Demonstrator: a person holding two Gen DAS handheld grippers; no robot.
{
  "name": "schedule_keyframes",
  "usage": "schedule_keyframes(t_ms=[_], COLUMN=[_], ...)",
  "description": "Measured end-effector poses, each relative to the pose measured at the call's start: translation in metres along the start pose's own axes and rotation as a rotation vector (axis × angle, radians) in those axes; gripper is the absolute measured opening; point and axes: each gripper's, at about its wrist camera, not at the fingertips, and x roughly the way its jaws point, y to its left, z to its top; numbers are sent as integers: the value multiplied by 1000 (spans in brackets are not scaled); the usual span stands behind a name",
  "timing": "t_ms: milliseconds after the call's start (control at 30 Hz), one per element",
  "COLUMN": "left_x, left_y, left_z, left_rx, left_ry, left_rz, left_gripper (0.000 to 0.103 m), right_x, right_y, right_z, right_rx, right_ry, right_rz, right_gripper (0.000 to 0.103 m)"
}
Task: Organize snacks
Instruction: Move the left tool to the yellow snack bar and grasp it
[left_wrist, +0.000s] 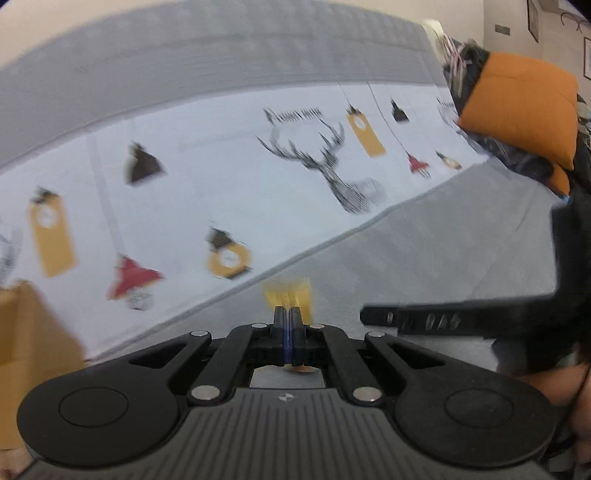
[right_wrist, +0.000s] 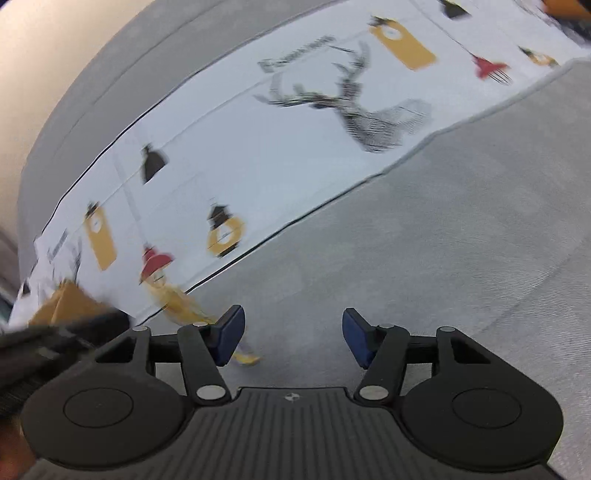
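Left gripper (left_wrist: 289, 317) angled downward, jaws closed tight on a yellow wrapper (left_wrist: 288, 295). Right gripper (right_wrist: 293, 334) angled downward, jaws parted, nothing between.

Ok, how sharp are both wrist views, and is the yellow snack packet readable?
Left wrist view: cloth prints smeared by motion, yellow snack packet blurred, label unreadable. Right wrist view: similar smear, packet a yellow streak; gripper bodies sharp in both, fisheye bending edges.

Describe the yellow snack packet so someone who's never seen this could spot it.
Find the white cloth with the deer print, lying across the grey surface. Just off its near edge, the yellow packet sits pinched in the shut left gripper. It is the only crinkly yellow thing off the cloth; the other yellows are flat prints.
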Motion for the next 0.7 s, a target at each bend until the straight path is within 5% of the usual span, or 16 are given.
schedule_keyframes(t_ms=[167,233,267,333,400,567,667,700], left_x=[-73,-84,-84,-74,-52,20,65,78], left_y=[35,44,46,45,34,4,-17,-21], left_z=[6,1,-5,-18,-35,-59,-56,-56], left_rx=[-33,-51,-74,-107,-129,-198,-149,-118], left_ry=[-79,-44,-23,43,98,211,247,266], left_rz=[54,29,31,6,-24,-131,-128,-108], left_gripper=[0,2,7,46,55,54,54,34], right_x=[-3,-4,-5,-9,-17,-33,-35,-33], right_y=[45,60,67,71,66,35,9,2], right_z=[-28,-40,-46,-53,-54,-50,-45,-42], right_rx=[-88,-124,-149,-156,-111,-71,-27,-26], right_ry=[-1,6,6,9,-4,-20,-17,-9], right_rz=[49,54,39,16,19,-23,-52,-63], right_gripper=[61,61,61,61,61,62,62,62])
